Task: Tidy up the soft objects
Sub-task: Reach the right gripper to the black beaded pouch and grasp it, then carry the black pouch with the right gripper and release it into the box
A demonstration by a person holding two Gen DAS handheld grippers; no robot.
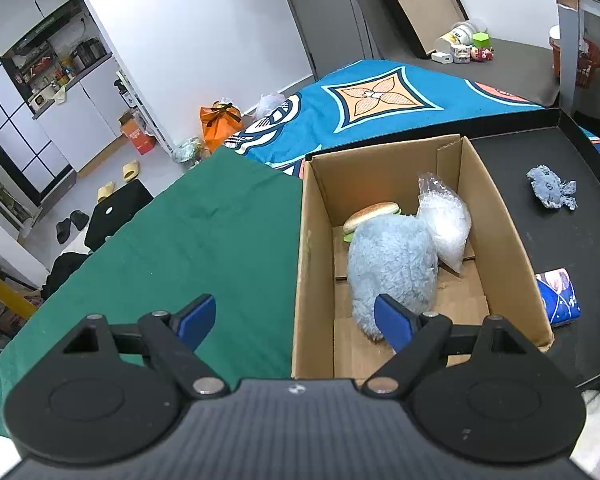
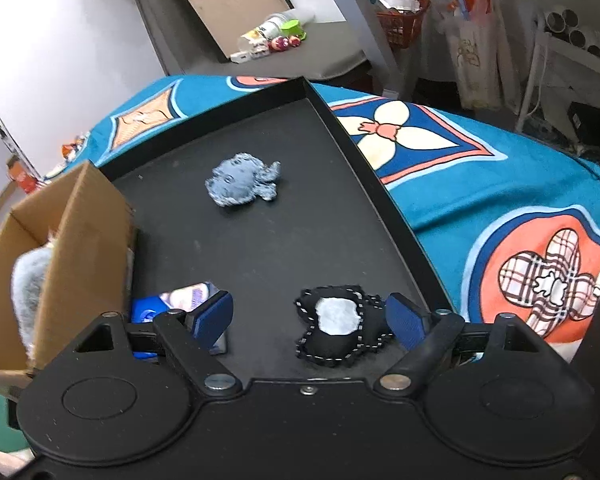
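Lying between the spread right gripper (image 2: 310, 318) fingers: black plush (image 2: 336, 330).

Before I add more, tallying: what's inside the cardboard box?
The cardboard box holds a fluffy blue plush, clear plastic bag and burger toy; anything beneath them is hidden.

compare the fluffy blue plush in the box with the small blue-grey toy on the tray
The fluffy blue plush is large and long-furred; the small blue-grey toy is far smaller, flatter and short-napped. The plush sits inside the cardboard box; the toy lies out on the black tray. Both are soft, bluish and ungripped.
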